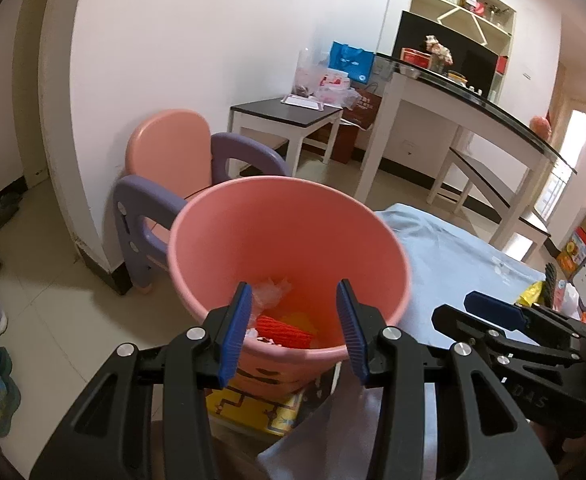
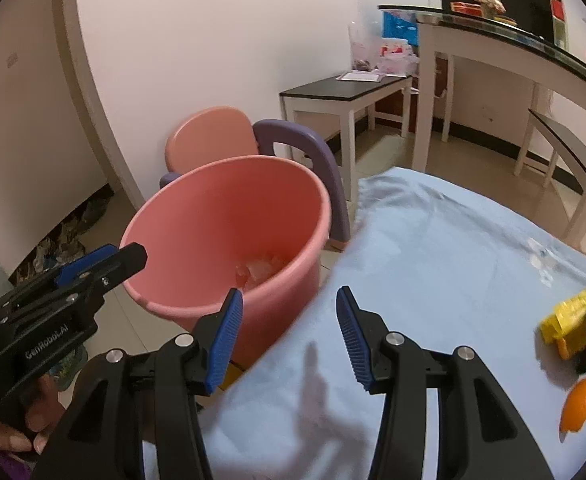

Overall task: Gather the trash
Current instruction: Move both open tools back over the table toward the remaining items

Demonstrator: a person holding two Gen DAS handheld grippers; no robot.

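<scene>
The smooth pink plastic bucket (image 1: 289, 240) stands upright, mouth up and flaring wider toward its rim, just beside the surface under a pale blue cloth (image 2: 433, 264). Crumpled clear wrap (image 1: 271, 292) and a ribbed orange piece (image 1: 285, 330) lie inside. The left gripper (image 1: 293, 328) hovers over it, ridged blue jaws apart and empty; the right gripper (image 2: 289, 332) is likewise open over the cloth's edge.

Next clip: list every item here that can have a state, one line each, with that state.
Left gripper: open, nothing between its fingers, above the bin.
Right gripper: open, empty, over the cloth's edge.
Round pink plastic bin: upright, no lid, some trash at the bottom.
Light blue cloth: spread flat.
Orange peel piece: lying on the cloth, uncollected.
</scene>
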